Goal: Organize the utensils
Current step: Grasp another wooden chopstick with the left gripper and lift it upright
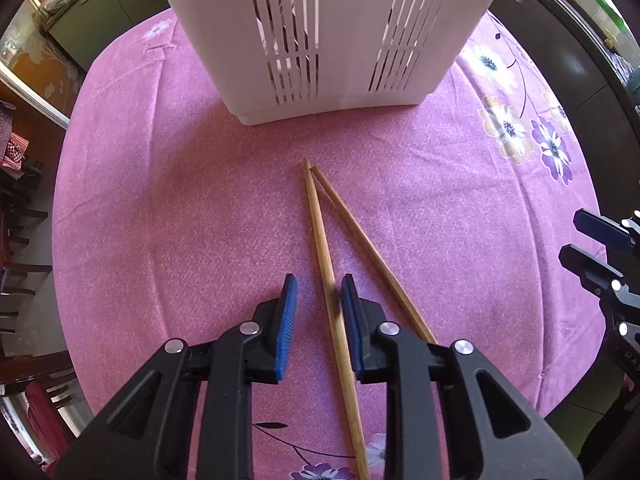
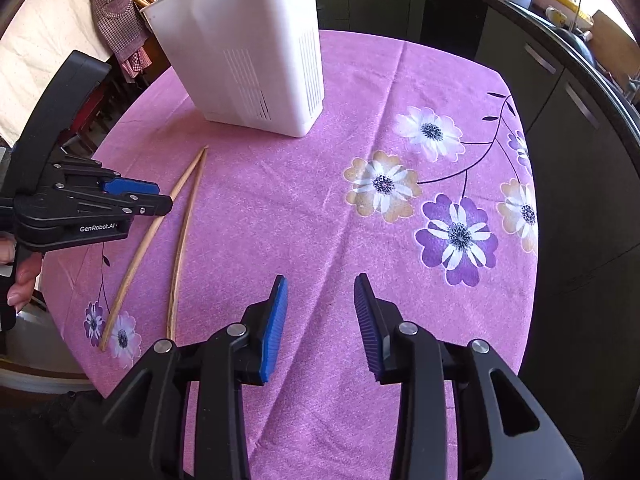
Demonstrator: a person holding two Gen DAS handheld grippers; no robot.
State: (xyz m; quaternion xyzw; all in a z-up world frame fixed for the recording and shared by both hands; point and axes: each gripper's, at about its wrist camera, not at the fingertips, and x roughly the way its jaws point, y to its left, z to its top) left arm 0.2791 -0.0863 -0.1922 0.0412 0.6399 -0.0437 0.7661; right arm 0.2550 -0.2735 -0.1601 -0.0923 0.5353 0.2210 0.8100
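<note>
Two chopsticks (image 1: 320,236) on tablecloth (image 1: 180,200), one white holder (image 1: 328,40) (more sticks inside), left tool (image 1: 319,296) released, right tool (image 2: 321,300) released

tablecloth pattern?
Pink-purple tablecloth printed with white, beige and purple flowers on dark stems; shows best in the right wrist view.

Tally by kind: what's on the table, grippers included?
Loose chopsticks on the tablecloth: 2 (one, another)
White utensil holder: 1
Left gripper, open: 1
Right gripper, open: 1
Total: 5. More chopsticks stick out of the holder; count unclear.
</note>
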